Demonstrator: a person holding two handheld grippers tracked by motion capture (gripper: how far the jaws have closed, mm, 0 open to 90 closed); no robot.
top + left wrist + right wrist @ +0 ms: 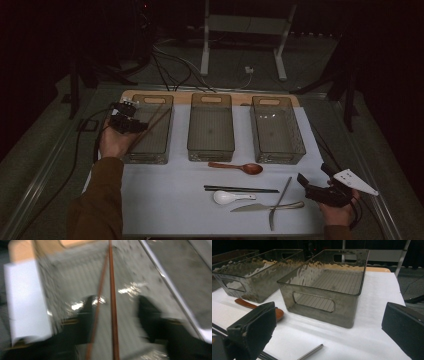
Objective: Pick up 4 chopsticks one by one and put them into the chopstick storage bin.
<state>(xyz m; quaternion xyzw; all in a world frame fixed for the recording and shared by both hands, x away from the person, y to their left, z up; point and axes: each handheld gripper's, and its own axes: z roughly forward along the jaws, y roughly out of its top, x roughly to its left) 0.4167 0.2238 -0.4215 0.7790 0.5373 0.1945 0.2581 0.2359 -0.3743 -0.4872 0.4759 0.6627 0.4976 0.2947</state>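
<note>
A white ceramic spoon (227,197) and a silver knife (267,206) lie nearest, beside black chopsticks (241,189). The left gripper (131,123) stands open over brown wooden chopsticks (112,302) in the left smoky plastic bin (150,152). The right gripper (312,187) waits open.

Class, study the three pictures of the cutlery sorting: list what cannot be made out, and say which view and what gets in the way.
- Left gripper view: motion blur; whether the left tongs touch the brown wooden chopsticks is unclear.
- High view: dim light; the utensil crossing the silver metal knife cannot be identified.
- Right gripper view: the right tongs cover part of the brown wooden spoon; a metal rod is cut off by the bottom edge.
</note>
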